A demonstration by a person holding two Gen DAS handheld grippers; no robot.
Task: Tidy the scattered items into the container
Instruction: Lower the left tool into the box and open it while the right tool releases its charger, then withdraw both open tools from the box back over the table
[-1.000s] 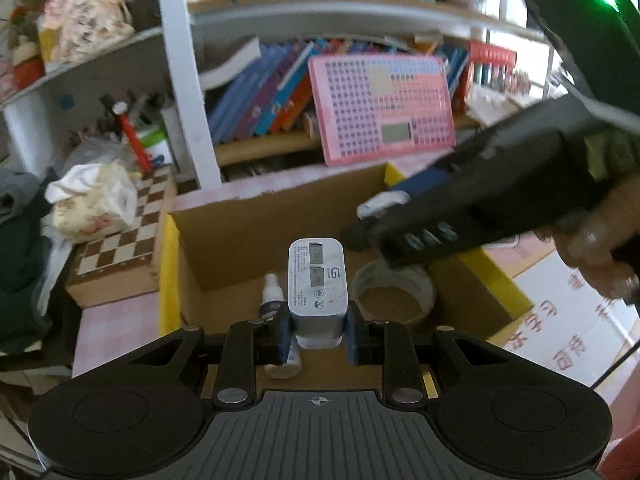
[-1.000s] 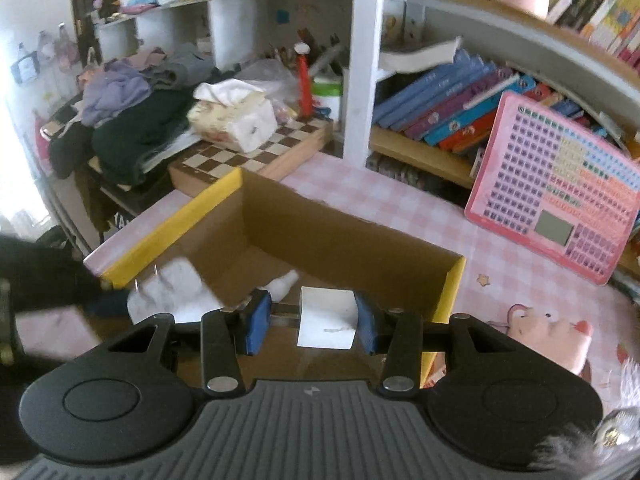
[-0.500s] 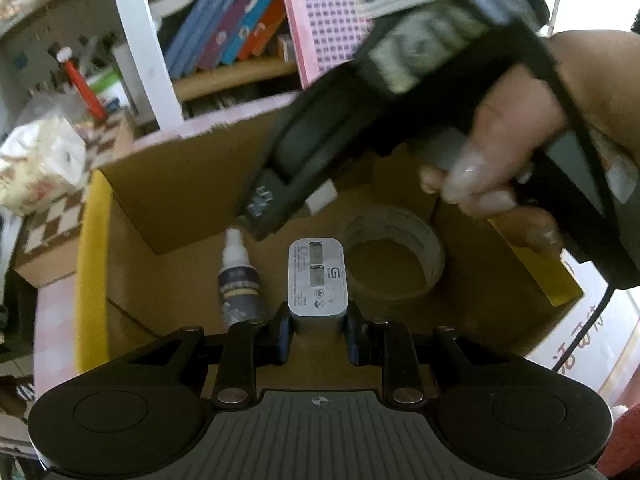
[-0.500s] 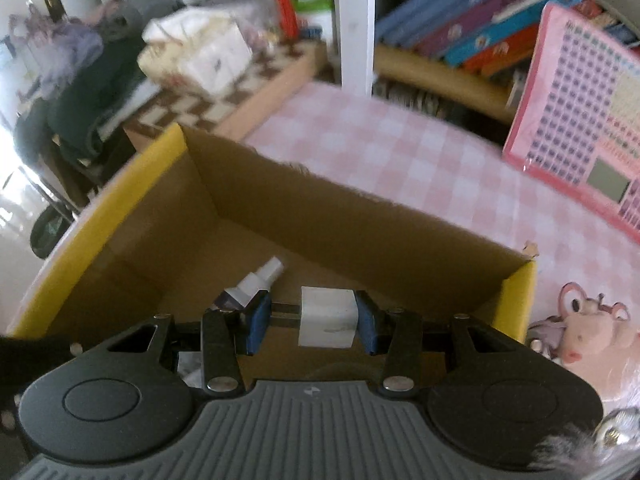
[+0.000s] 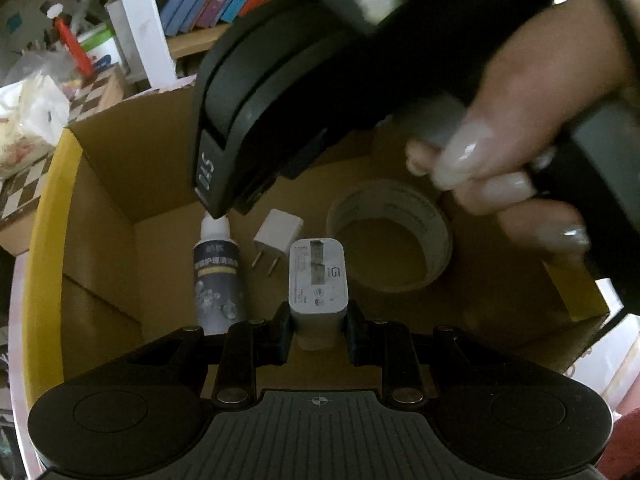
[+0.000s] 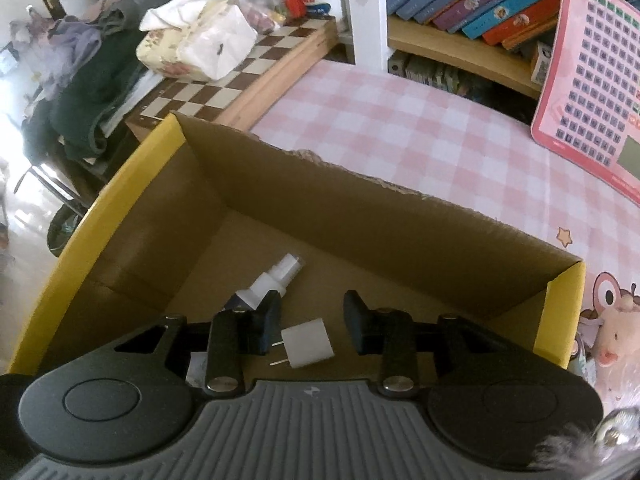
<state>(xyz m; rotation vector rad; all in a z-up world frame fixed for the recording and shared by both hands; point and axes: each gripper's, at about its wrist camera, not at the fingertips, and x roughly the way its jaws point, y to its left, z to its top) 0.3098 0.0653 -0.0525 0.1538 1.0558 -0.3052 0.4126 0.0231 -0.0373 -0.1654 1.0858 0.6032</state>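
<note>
My left tool clenched gray charger at base: light, rigid, slick. Right tool released, white plug below.

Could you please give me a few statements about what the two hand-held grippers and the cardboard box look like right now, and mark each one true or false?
1. The left hand-held gripper is shut on the grey charger. True.
2. The right hand-held gripper grips the small white plug adapter. False: its jaws stand open and the adapter lies on the floor of the cardboard box.
3. The roll of tape lies inside the box. True.
4. The spray bottle stands upright on the pink checked tablecloth. False: it lies on its side inside the box.
5. The tissue pack is in the box. False: it rests on the chessboard outside it.
</note>
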